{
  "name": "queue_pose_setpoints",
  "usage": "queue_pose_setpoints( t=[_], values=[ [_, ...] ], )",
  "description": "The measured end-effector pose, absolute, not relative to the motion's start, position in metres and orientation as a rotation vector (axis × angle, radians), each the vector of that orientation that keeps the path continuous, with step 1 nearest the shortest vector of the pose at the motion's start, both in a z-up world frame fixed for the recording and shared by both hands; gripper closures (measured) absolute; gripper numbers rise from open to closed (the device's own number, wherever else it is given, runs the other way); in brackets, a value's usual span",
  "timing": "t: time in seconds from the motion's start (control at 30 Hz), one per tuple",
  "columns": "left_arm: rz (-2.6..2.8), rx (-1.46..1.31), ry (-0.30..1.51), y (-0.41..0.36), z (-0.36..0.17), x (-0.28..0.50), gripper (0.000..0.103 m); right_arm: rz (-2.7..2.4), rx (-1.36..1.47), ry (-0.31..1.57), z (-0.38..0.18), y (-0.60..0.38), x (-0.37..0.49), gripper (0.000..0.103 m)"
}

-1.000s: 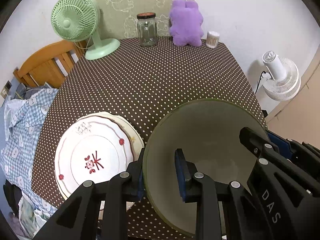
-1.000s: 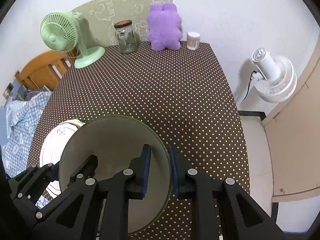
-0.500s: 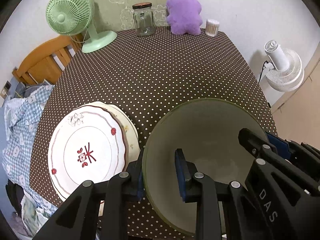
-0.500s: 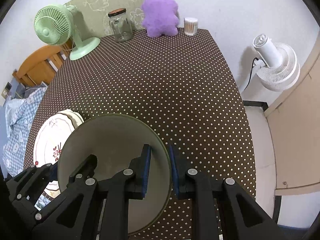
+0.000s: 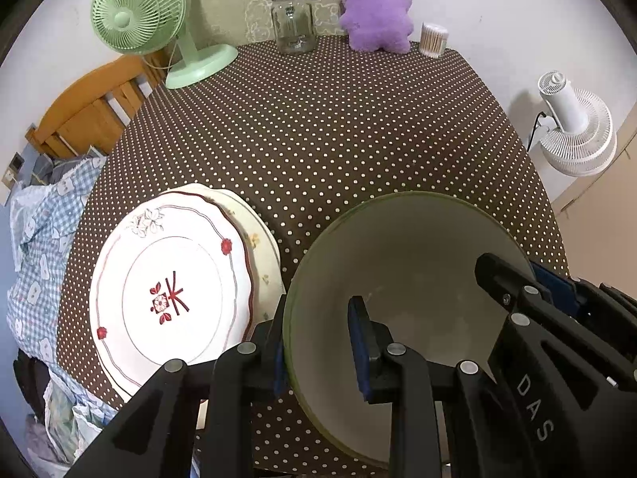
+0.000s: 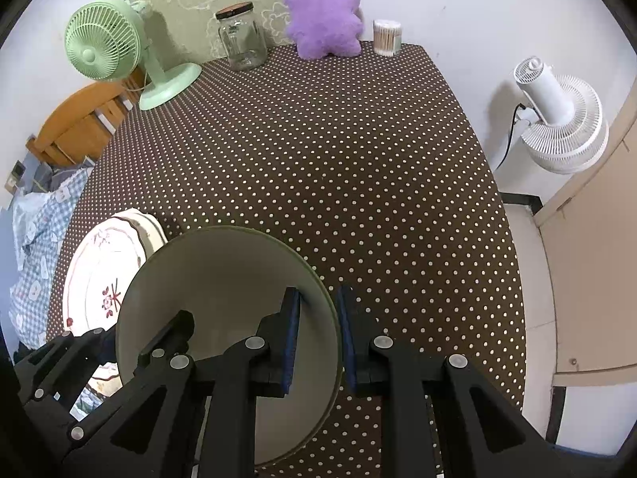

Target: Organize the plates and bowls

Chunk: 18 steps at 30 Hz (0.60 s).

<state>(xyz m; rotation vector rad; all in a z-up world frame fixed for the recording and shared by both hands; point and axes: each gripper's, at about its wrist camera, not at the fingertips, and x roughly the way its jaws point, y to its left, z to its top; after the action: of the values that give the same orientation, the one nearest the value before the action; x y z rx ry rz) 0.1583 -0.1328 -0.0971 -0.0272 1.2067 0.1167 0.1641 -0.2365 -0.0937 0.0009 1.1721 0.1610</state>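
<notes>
A large olive-green bowl [image 5: 414,279] [image 6: 223,279] hangs just above the dotted tablecloth, held from both sides. My left gripper [image 5: 318,342] is shut on its left rim, one pad inside and one outside. My right gripper [image 6: 318,334] is shut on the opposite rim; it shows in the left wrist view as the right gripper [image 5: 545,294]. To the bowl's left lies a stack of white plates [image 5: 167,290] [image 6: 99,271] with a red flower pattern on top. Whether the bowl's base touches the cloth is hidden.
A brown polka-dot table [image 5: 338,127] [image 6: 338,151] carries a green desk fan [image 5: 143,20], a glass jar [image 5: 292,20], a purple plush toy [image 5: 376,8] and a cotton-swab tub [image 5: 433,40] along its far edge. A wooden chair [image 5: 87,107] and checked cloth [image 5: 43,219] stand left, a white floor fan [image 5: 573,131] right.
Both grippers have sunk with the bowl towards the table and tipped slightly; the back-edge objects and the plate stack have shifted up in both views. Both grips are unchanged.
</notes>
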Motion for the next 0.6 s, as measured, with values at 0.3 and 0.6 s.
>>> queue_pose_setpoints(
  t=[0.3,0.6],
  values=[
    [0.074,-0.039,1.201,-0.130,-0.097,0.159,0.073,0.149,-0.002,1.173,-0.094,-0.235,0.166,0.078],
    [-0.043,-0.068,1.189,-0.123,-0.090,0.159,0.051,0.143,0.075,1.174,-0.084,-0.236,0.160,0.044]
  ],
)
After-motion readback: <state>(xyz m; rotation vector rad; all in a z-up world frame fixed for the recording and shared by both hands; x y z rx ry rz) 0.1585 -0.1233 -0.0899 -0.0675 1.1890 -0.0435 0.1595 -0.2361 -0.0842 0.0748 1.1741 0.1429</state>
